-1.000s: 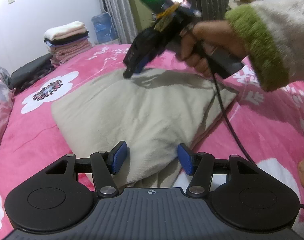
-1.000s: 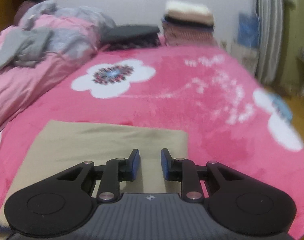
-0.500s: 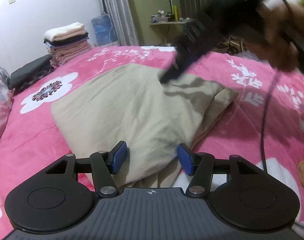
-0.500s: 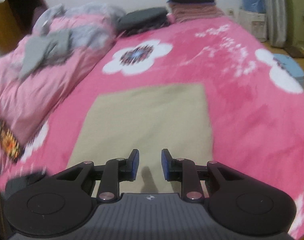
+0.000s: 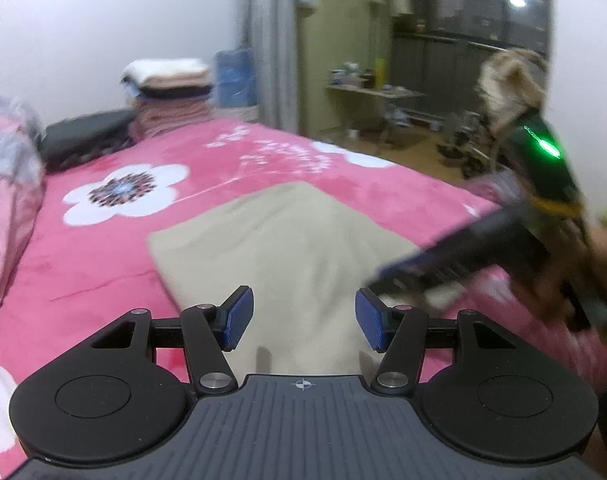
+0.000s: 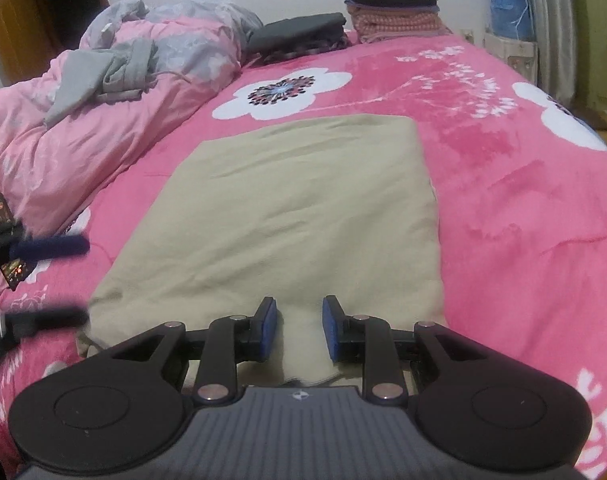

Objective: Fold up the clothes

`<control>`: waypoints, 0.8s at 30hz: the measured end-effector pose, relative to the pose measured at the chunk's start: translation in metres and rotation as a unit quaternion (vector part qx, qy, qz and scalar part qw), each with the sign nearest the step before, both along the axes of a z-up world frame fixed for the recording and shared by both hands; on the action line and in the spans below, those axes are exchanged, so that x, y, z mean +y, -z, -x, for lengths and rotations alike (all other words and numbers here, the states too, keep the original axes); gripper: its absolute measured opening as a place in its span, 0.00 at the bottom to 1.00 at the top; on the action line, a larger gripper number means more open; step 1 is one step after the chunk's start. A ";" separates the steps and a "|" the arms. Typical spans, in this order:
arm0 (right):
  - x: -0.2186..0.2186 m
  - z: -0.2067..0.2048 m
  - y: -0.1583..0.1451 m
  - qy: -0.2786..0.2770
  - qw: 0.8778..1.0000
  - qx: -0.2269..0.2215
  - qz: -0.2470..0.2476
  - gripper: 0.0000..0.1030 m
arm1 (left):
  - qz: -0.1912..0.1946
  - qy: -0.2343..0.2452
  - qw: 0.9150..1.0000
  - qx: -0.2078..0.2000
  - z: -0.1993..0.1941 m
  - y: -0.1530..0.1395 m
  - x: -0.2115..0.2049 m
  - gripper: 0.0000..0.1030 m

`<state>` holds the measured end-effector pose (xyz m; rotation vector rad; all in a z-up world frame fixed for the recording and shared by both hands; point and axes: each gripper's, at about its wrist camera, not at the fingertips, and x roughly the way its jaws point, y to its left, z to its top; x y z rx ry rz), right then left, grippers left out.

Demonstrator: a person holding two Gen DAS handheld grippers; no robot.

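Beige garment (image 6: 295,216): folded into flat rectangle, lightly creased, lying on pink floral bedspread (image 6: 523,184).

The bed (image 6: 523,200) carries a pink floral blanket. A folded beige garment (image 6: 303,200) lies flat on it; a stack of folded clothes (image 6: 391,0) and a rumpled quilt (image 6: 103,120) occupy the far end.

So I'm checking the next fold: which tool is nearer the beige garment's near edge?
Right. The right tool hangs over the beige garment's near edge; the left tool hovers beside its corner.

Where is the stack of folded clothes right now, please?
In the right wrist view, the stack of folded clothes sits at the bed's far edge against the wall, right of the dark folded garment.
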<state>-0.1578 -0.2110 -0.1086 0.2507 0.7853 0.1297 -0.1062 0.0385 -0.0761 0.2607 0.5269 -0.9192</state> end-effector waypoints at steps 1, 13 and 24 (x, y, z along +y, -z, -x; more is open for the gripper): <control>-0.001 0.000 0.000 0.000 1.000 -0.001 -0.001 0.26 | -0.005 -0.006 1.000 0.001 -0.009 -0.001 -0.006 0.55; -0.002 0.002 0.002 -0.004 1.000 -0.007 -0.004 0.26 | -0.043 -0.108 0.991 0.066 -0.102 0.040 -0.045 0.58; -0.002 0.003 0.002 -0.003 1.000 -0.010 -0.005 0.26 | -0.041 -0.136 0.988 0.054 -0.087 0.014 -0.037 0.58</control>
